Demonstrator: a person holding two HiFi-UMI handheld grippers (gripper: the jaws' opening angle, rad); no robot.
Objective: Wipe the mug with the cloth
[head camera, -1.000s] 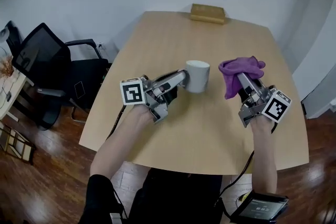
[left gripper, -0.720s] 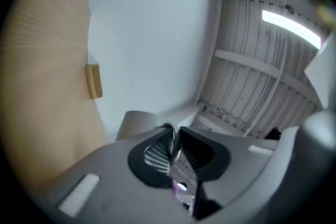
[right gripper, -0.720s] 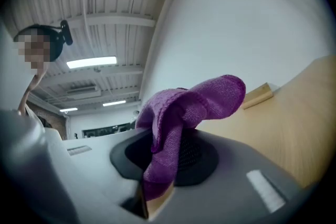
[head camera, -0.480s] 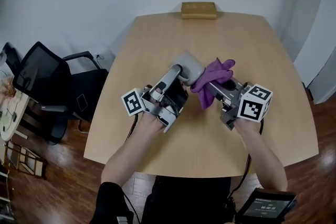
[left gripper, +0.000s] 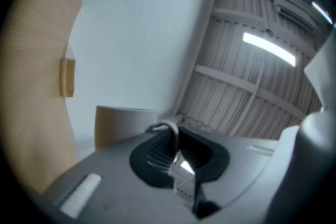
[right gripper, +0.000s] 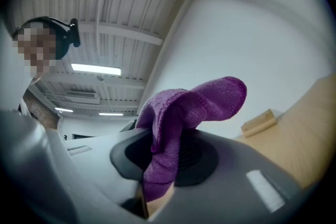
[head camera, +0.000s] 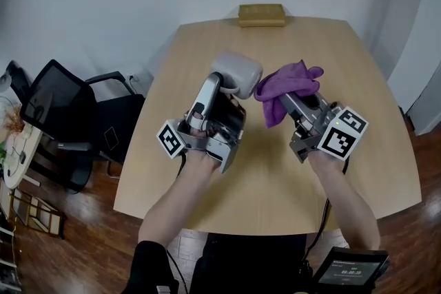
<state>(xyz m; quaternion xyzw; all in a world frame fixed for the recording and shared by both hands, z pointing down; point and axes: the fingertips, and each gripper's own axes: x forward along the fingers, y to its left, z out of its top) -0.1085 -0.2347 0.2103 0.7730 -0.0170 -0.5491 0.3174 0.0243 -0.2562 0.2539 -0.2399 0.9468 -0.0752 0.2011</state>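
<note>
Jaws of left gripper had just been closing, pinched on handle of mug; mug sat at its tip, held clear of table. Right gripper alongside clamped purple cloth, which hung next to mug, contact unclear. Wooden block lay beyond both, at far table edge. Office chair stood off left.

The left forearm rises from the bottom edge of the head view toward 1 o'clock. The left gripper carries on toward 1 o'clock, tipped steeply upward. Its jaws have just been closing and now pinch the handle of the mug. The right forearm leans toward 11 o'clock. The right gripper points to 10 o'clock, its jaws clamped on the cloth. The two gripper tips are near each other, not touching.
</note>
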